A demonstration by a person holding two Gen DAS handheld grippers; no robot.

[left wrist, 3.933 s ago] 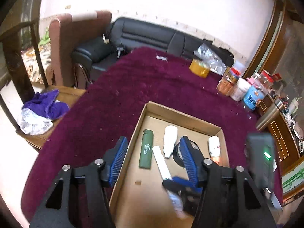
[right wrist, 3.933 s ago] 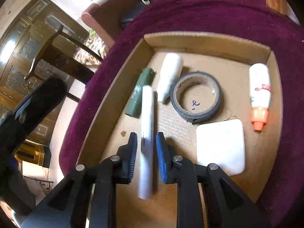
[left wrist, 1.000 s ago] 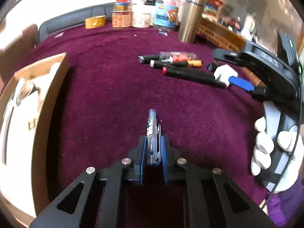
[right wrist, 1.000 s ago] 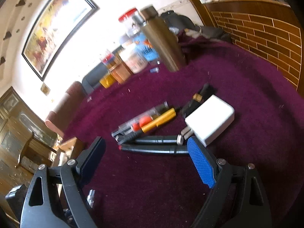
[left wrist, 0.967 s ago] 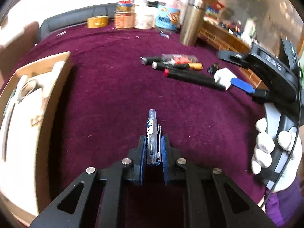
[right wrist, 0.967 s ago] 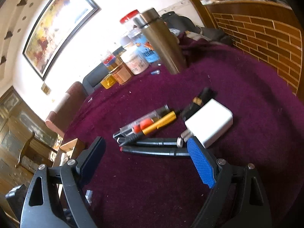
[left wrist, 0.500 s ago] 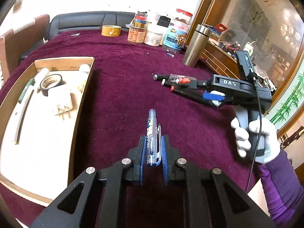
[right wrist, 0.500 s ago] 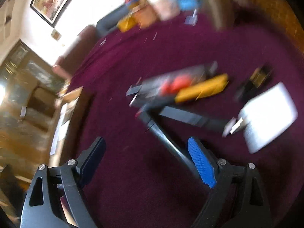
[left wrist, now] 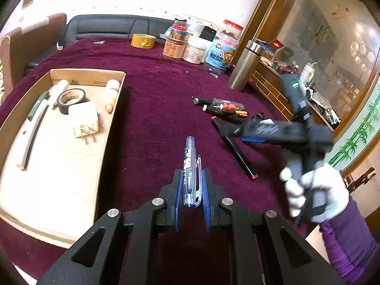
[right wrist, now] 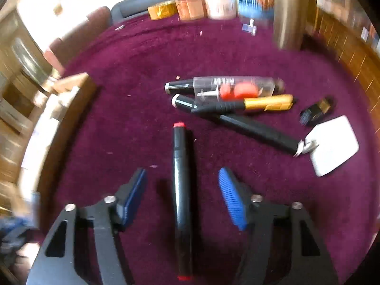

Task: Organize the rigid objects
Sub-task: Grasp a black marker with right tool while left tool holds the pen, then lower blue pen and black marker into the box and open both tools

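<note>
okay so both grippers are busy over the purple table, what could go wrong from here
1. The right gripper is closing around the black marker with red ends, which lies lengthwise between the jaws, not across them. The pads may catch it off-centre, so it could roll or pivot out.
2. The left gripper holds the clear pen by its rear end, most of it sticking out forward. It might swing or slip on the way to the cardboard box.

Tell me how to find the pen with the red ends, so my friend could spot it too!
Start at the purple table cloth, then find the heap of pens and markers near the white charger. Just in front of that heap, one black marker lies alone between the open pads of the right gripper, whose jaws are closing without touching it. It alone has a red cap at each end.
</note>
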